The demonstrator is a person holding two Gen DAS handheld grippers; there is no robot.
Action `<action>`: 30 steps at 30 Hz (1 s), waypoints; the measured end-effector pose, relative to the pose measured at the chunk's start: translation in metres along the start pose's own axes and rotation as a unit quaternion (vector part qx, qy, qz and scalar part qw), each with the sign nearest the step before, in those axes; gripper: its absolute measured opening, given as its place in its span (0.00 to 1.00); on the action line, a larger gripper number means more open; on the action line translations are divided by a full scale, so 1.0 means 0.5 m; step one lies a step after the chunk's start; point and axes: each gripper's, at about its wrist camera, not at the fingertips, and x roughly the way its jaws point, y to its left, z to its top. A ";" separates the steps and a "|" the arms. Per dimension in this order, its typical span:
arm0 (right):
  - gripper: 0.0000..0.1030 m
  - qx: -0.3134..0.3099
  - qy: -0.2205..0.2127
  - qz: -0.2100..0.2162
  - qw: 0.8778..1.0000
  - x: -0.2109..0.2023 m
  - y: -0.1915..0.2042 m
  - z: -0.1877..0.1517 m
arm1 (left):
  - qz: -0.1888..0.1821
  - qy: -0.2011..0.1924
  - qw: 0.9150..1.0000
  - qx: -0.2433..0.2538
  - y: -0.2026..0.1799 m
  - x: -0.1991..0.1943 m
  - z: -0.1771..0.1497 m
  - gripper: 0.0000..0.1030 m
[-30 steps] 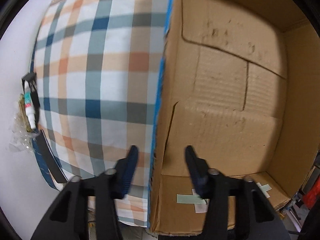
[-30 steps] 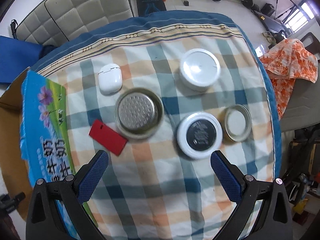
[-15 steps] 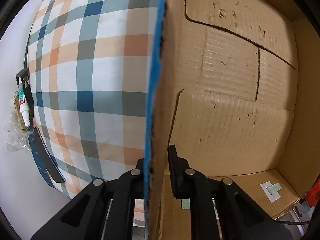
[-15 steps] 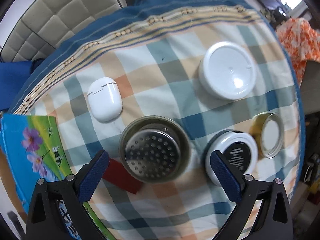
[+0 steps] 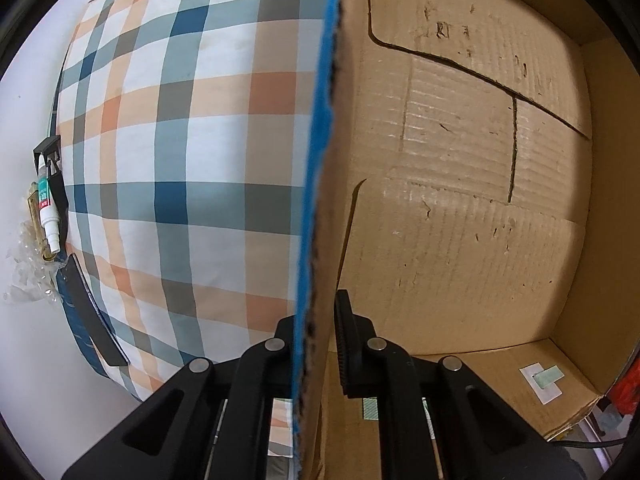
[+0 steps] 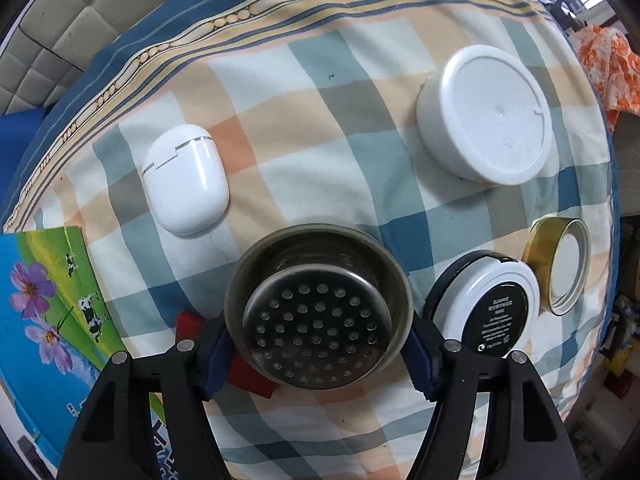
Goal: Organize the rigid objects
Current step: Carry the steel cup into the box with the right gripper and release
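In the left wrist view my left gripper is shut on the upright blue-edged wall of an open cardboard box, one finger on each side. The box's floor shows nothing on it. In the right wrist view my right gripper points down over a perforated metal strainer on the plaid cloth. Its jaws are closing, and the blue pads meet the strainer's rim on both sides. Around it lie a white earbud case, a white round lid, a black-and-white compact, a gold lid and a red card, partly hidden.
The box's printed outer side stands at the cloth's left edge. A small glue bottle, a black strip and crumpled plastic lie beside the cloth. An orange cloth and a grey padded cushion lie beyond the table.
My left gripper closed onto the box wall and has kept still since. My right gripper came down over the strainer, and its jaws narrowed from wide open to the rim.
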 end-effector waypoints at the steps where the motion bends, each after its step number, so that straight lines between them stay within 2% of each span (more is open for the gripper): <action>1: 0.70 -0.003 -0.002 -0.002 1.000 -0.015 -0.011 -0.014 | 0.001 -0.001 1.000 0.001 -0.001 -0.001 -0.001 0.07; 7: 0.70 -0.015 -0.035 0.006 0.999 -0.077 -0.001 -0.055 | 0.003 -0.005 1.000 0.002 -0.006 -0.002 -0.001 0.07; 19: 0.70 -0.058 -0.094 0.076 0.991 -0.257 0.040 -0.143 | -0.002 -0.019 1.000 0.004 -0.010 -0.019 -0.016 0.06; 26: 0.70 -0.121 -0.105 0.133 0.978 -0.325 0.157 -0.226 | -0.009 -0.023 1.000 0.006 -0.005 -0.021 -0.025 0.06; 30: 0.70 -0.164 -0.100 0.146 0.970 -0.340 0.259 -0.259 | -0.012 -0.024 1.000 0.005 0.001 -0.022 -0.032 0.06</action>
